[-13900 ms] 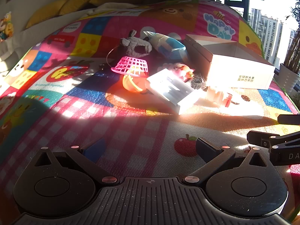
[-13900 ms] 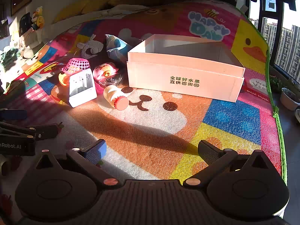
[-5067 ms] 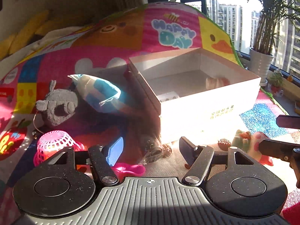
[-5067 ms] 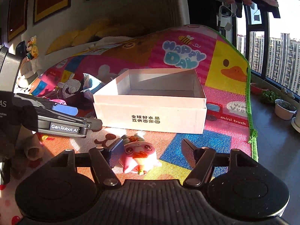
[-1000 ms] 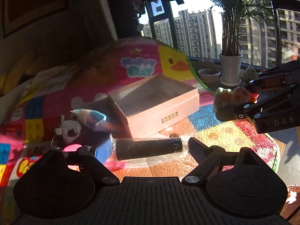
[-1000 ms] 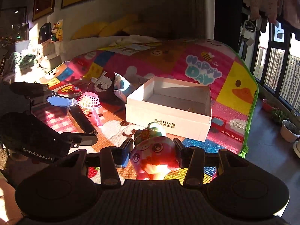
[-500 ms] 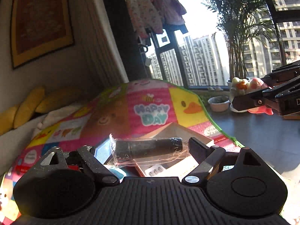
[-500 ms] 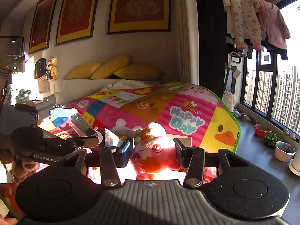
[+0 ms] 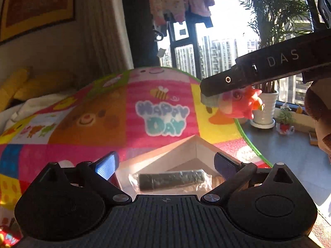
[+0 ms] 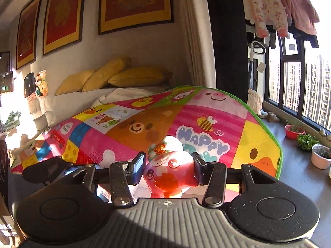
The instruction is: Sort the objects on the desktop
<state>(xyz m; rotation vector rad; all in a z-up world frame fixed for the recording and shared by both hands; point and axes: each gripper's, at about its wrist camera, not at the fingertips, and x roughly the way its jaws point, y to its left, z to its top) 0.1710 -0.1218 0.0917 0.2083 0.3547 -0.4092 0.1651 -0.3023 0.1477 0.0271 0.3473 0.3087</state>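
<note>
Right gripper [image 10: 168, 170] squeezes the pink toy [image 10: 170, 174] above the box [image 9: 186, 150], while the left gripper [image 9: 165, 163] hangs wide apart, its tube [image 9: 171, 179] dropped inside.

Play mat [image 10: 128, 138]: patchwork of pink, hot-pink stripes, yellow, orange, blue squares, green edge; brown bear face, yellow-black bee, pale blue "HAPPY DAY" lettering, yellow duck panel. Box [image 9: 186, 150] on mat: white-cream walls. Inside box, black cylinder [image 9: 171, 179] in clear wrap. Pig toy [image 10: 170, 170] above mat: pink-red body, white-green top, red-gold patch. Left gripper [image 9: 165, 165]: black, blue pads. Right gripper [image 10: 168, 166]: black, blue pad. Behind mat: yellow cushions [image 10: 115, 75], red pictures [image 10: 135, 1] with gold frames. Pink floral clothes [image 10: 277, 6] by window.
</note>
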